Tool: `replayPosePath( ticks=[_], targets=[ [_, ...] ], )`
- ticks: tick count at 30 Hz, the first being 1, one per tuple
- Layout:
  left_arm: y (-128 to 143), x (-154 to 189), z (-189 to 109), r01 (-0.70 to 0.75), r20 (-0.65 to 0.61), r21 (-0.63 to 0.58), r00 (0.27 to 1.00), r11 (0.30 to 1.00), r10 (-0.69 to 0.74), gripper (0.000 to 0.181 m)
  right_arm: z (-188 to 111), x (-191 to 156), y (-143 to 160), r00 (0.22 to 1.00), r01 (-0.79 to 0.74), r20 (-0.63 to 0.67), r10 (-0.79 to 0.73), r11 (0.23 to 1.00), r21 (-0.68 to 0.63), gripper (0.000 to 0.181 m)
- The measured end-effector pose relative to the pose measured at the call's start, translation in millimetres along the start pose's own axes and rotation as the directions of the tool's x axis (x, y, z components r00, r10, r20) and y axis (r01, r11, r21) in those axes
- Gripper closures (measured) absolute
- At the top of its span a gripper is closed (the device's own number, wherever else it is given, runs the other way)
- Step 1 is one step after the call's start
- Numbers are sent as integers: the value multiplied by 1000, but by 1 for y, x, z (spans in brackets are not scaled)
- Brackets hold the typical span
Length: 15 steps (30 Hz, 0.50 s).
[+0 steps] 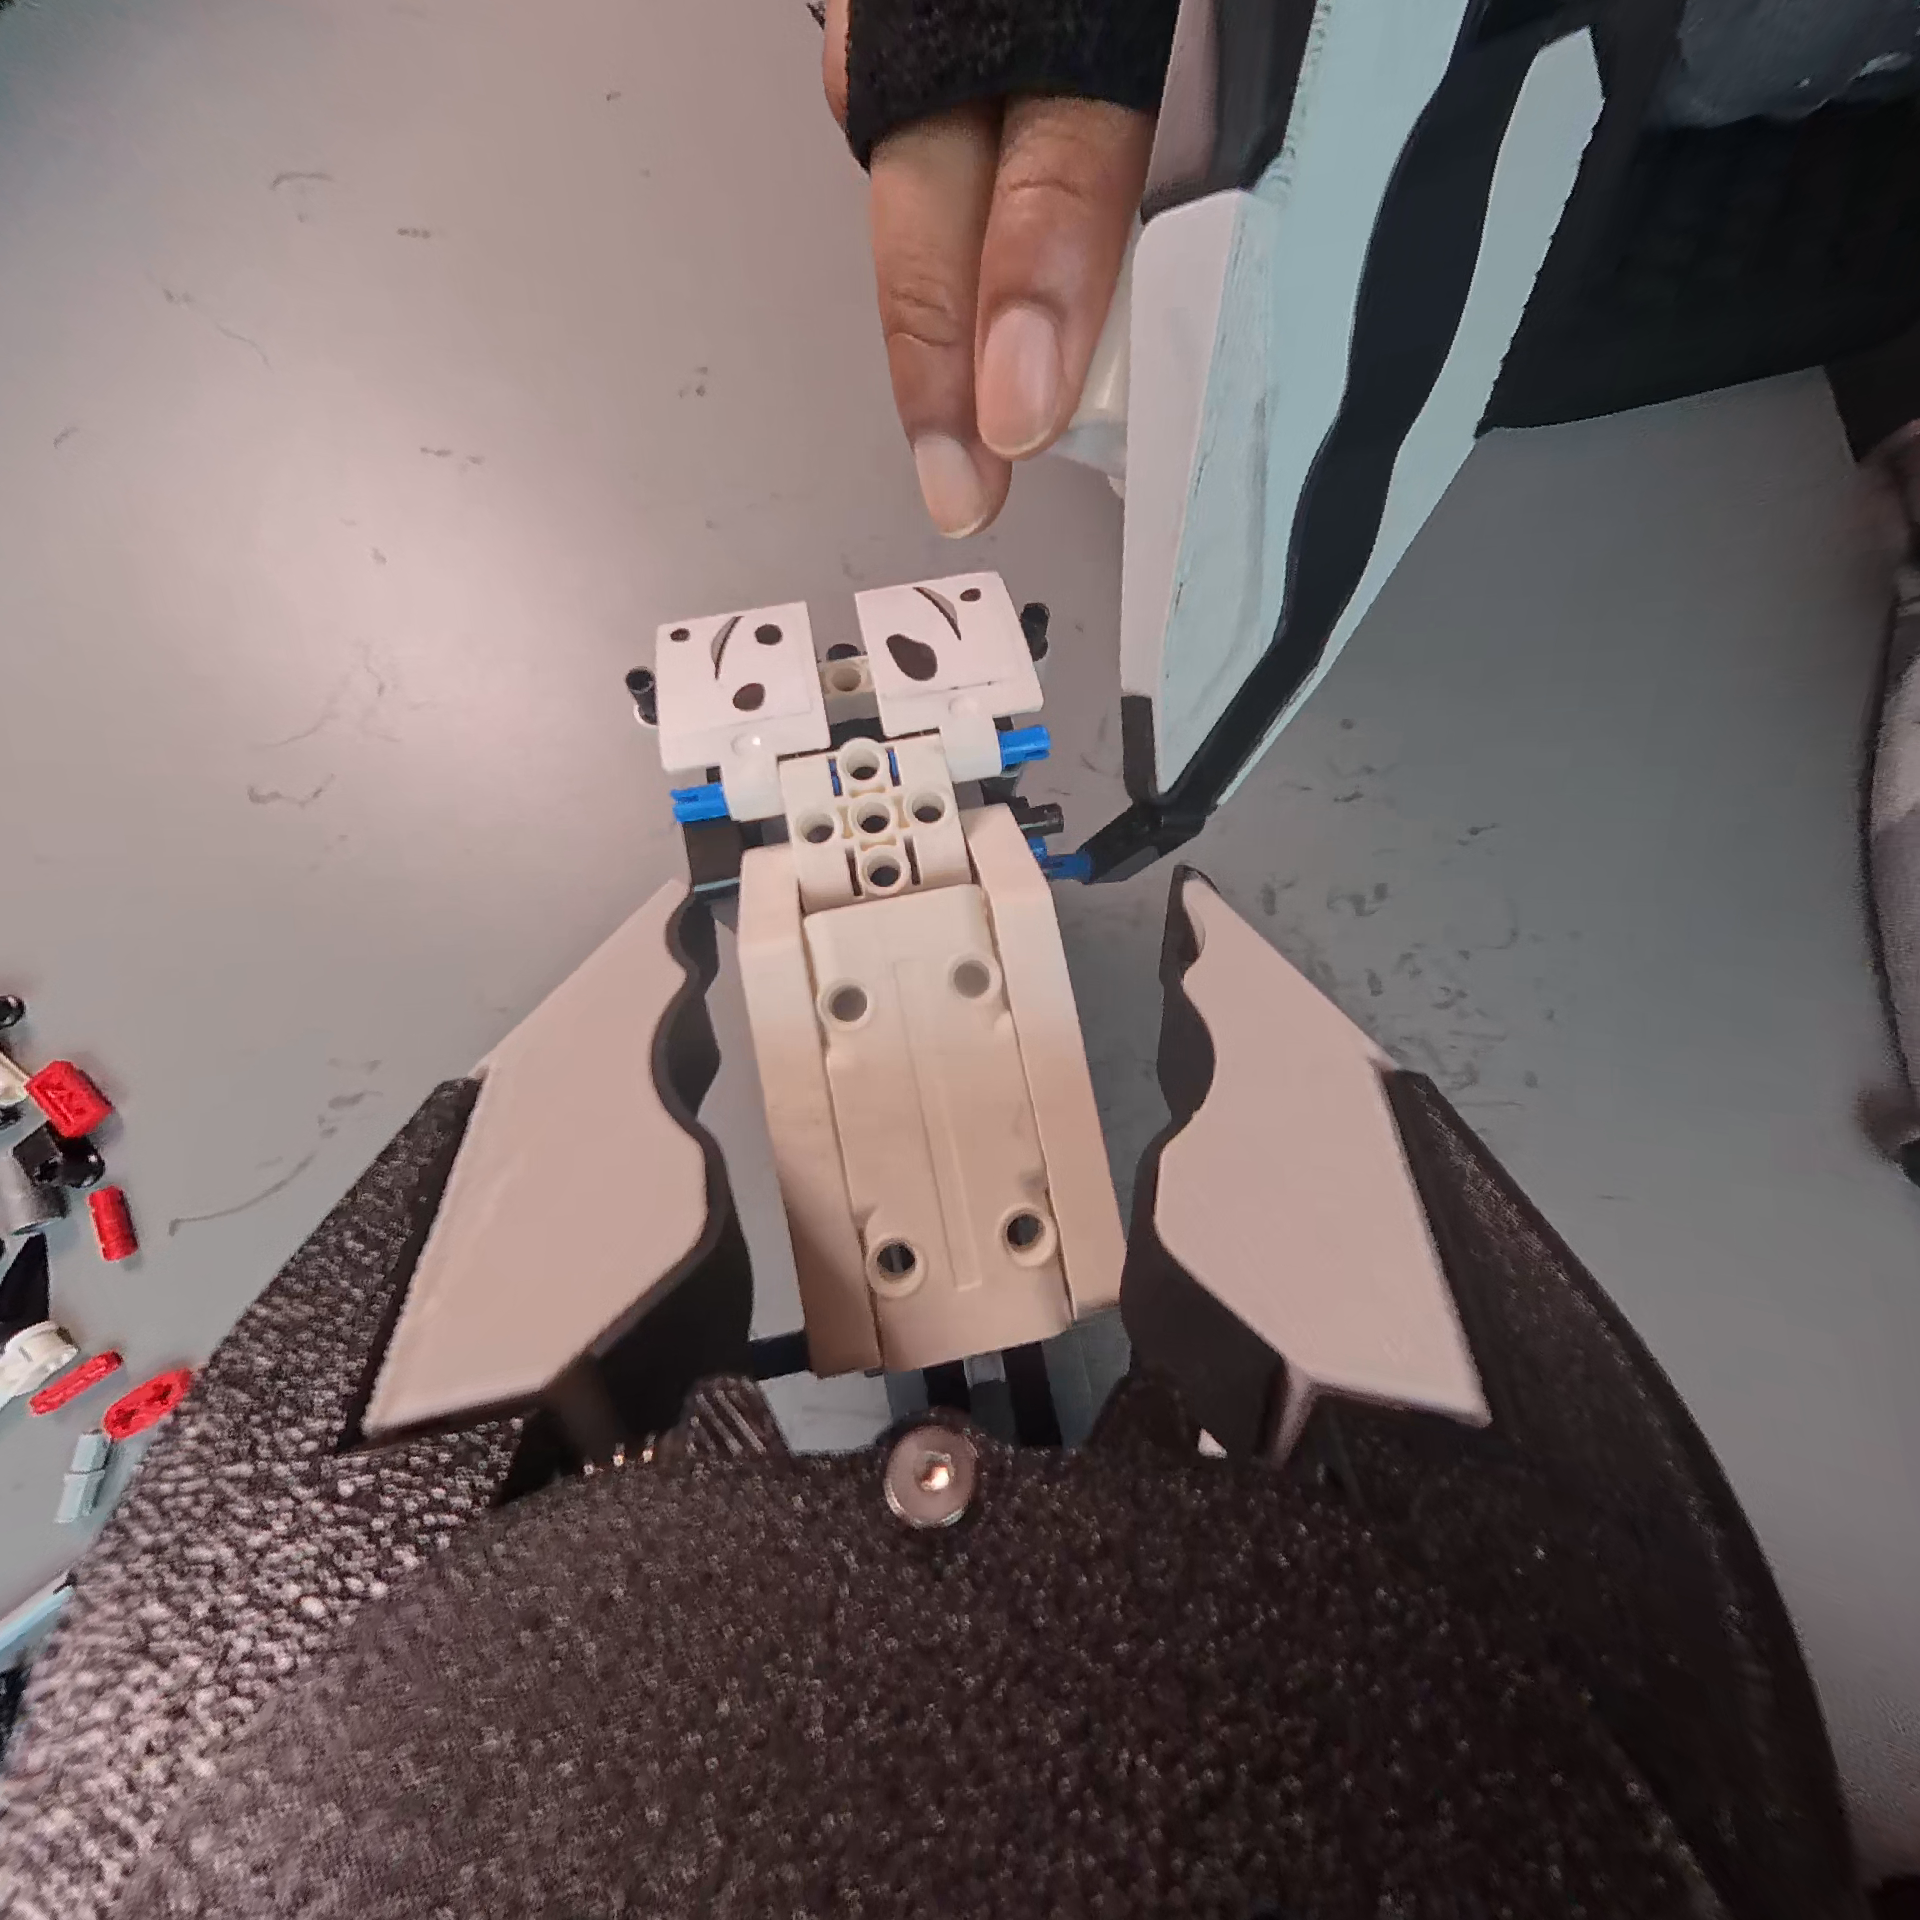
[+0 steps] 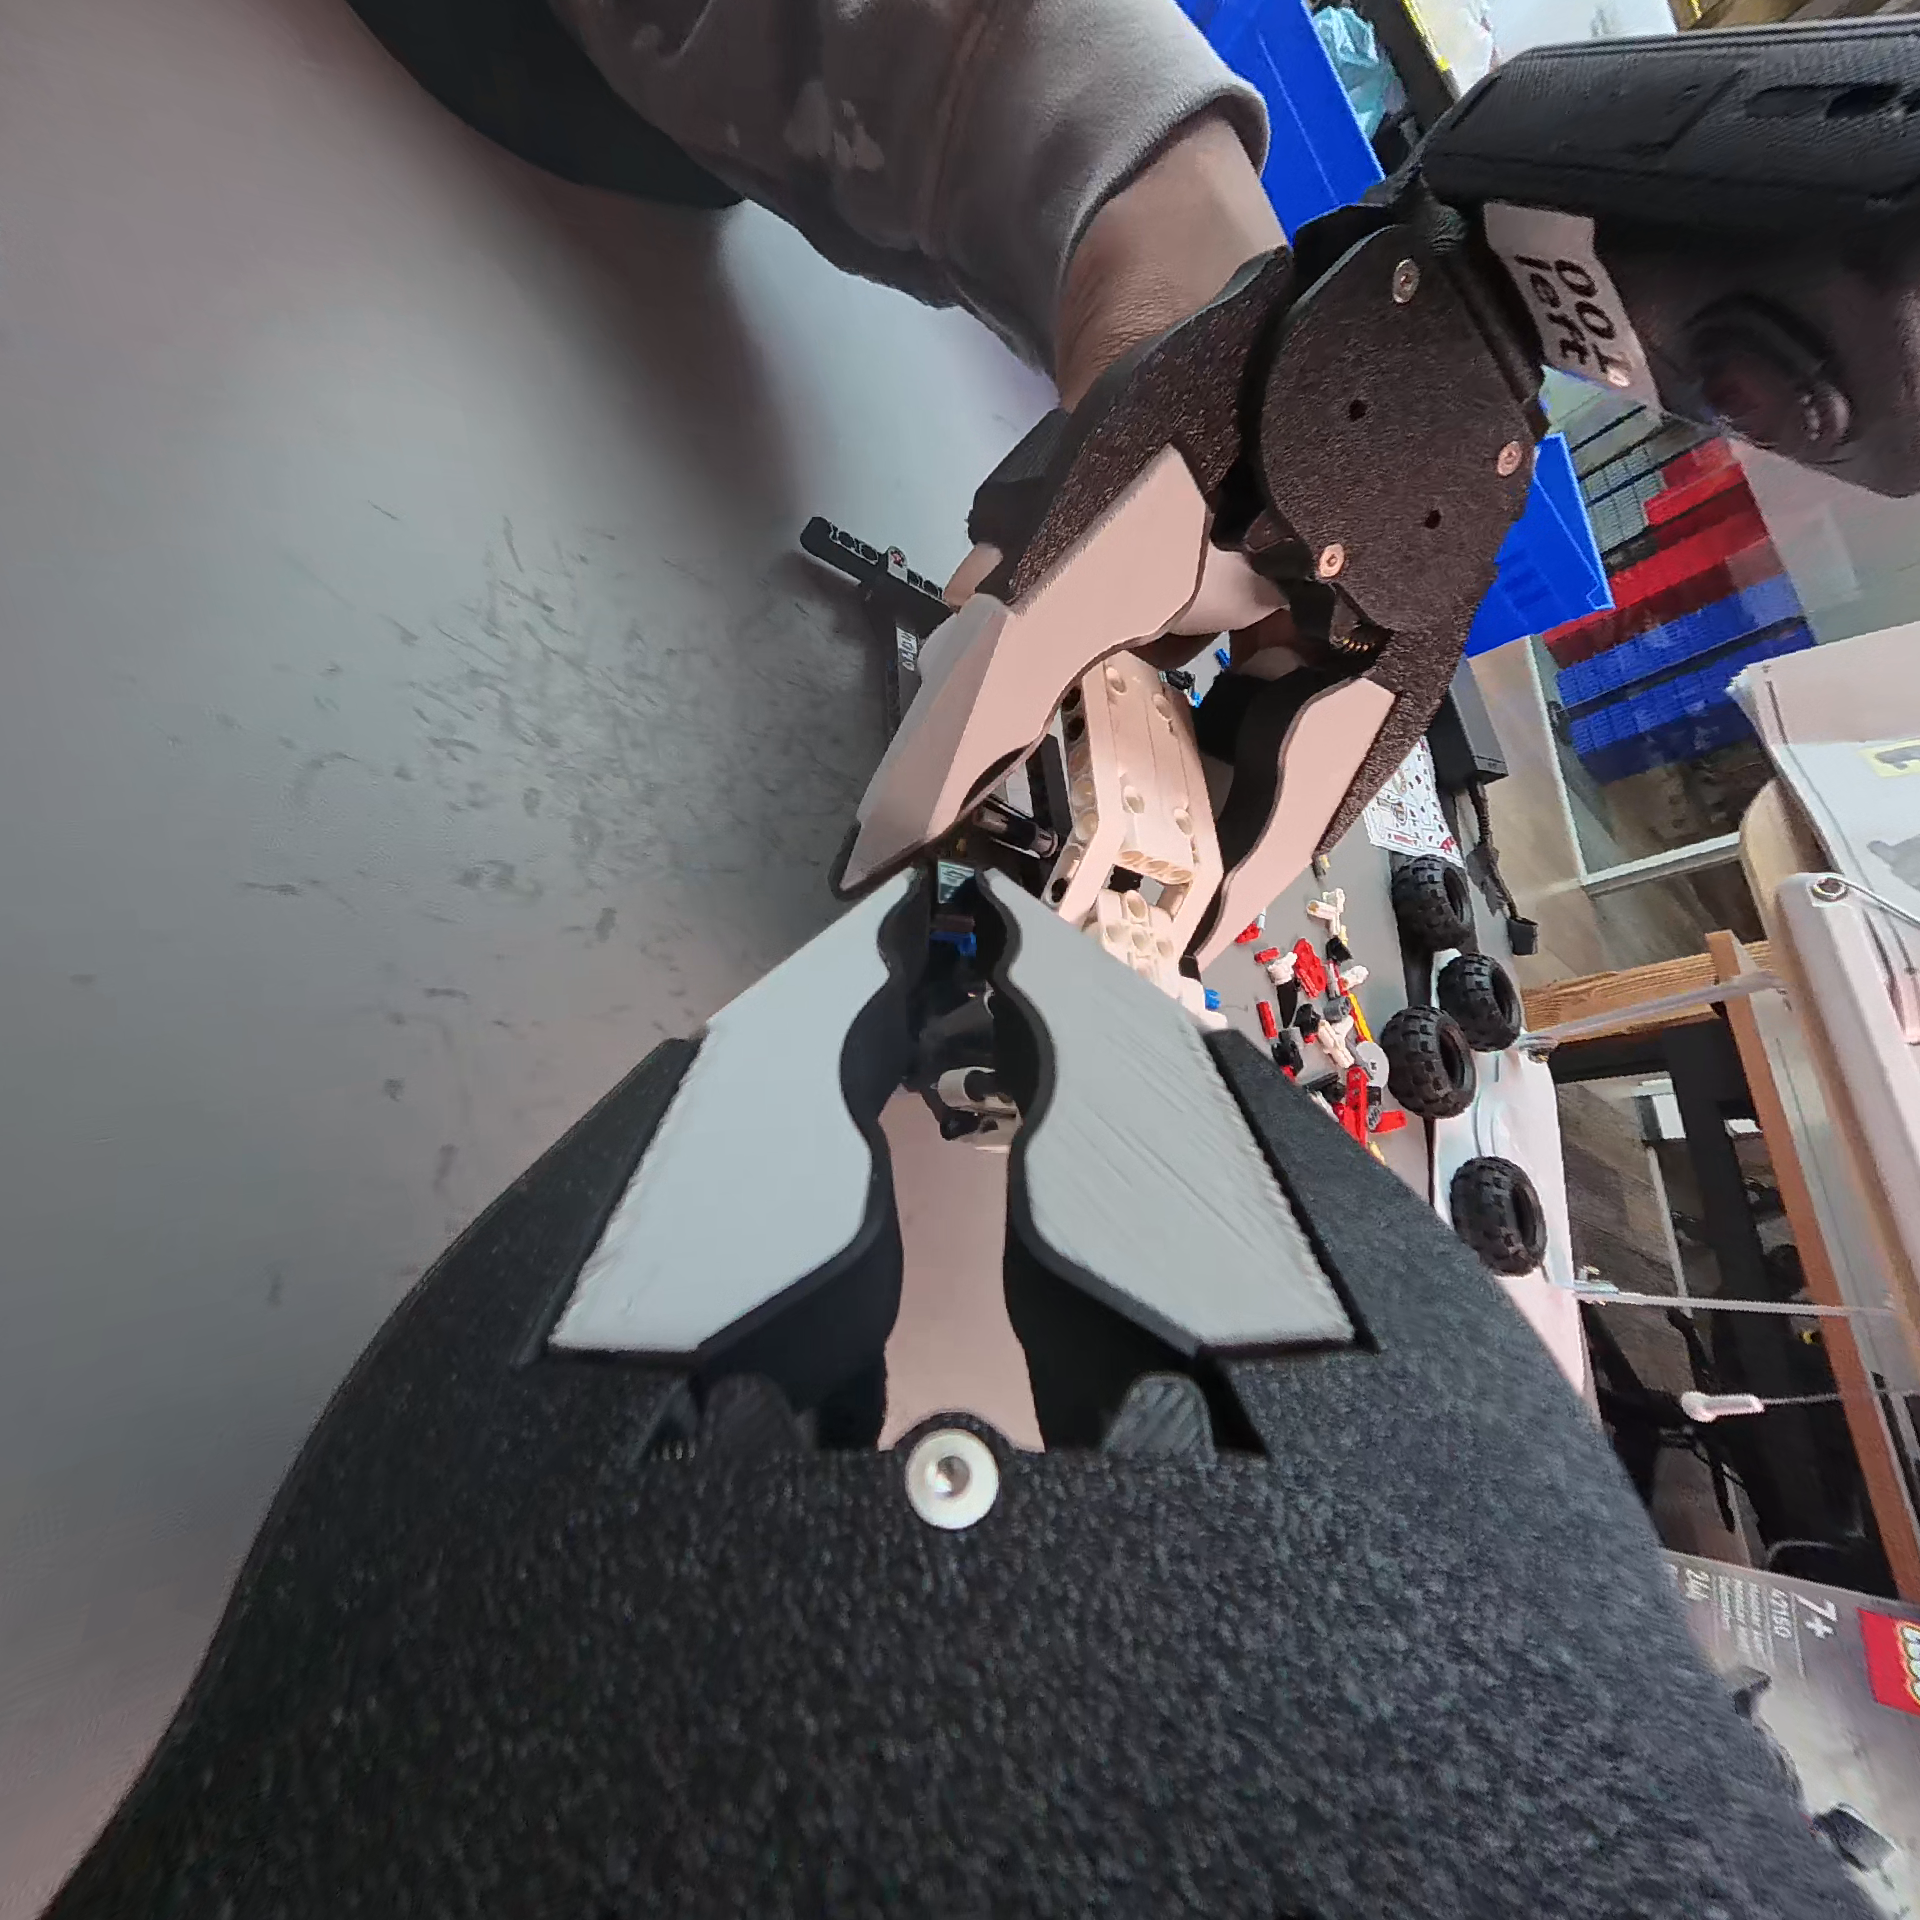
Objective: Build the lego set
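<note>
Left claw (image 1: 925,1039) spread loosely around the white model (image 1: 914,1122), right claw (image 2: 951,904) pinching its blue pin (image 2: 956,943); may slip sideways.

The left hand-held gripper (image 1: 925,1091) has a rough, speckled black body with one silver screw (image 1: 932,1480) at the centre near the fingers. Its two fingers (image 1: 561,1174) are flat pale-grey plates with wavy black inner edges. The right hand-held gripper (image 2: 940,914) matches it: textured black shell, silver screw (image 2: 950,1475), light-grey fingers (image 2: 1153,1132) edged in black. The person wears a grey sleeve (image 2: 997,156) and a black fingerless glove (image 1: 997,62).
</note>
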<state>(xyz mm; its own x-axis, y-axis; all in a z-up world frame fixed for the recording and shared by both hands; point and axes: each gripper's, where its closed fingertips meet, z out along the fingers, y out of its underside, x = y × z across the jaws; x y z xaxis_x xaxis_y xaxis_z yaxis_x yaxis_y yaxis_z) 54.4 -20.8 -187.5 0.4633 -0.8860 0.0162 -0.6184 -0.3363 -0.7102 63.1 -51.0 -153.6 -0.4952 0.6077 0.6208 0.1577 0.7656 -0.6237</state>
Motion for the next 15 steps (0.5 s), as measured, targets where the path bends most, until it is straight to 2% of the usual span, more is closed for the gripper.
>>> replayPosePath(
  ticks=[15],
  targets=[
    [2,2,1,-16,-1,-22,1000,1000,16,95,0,6,10,999,26,-23,-29,993,-117,174]
  ],
)
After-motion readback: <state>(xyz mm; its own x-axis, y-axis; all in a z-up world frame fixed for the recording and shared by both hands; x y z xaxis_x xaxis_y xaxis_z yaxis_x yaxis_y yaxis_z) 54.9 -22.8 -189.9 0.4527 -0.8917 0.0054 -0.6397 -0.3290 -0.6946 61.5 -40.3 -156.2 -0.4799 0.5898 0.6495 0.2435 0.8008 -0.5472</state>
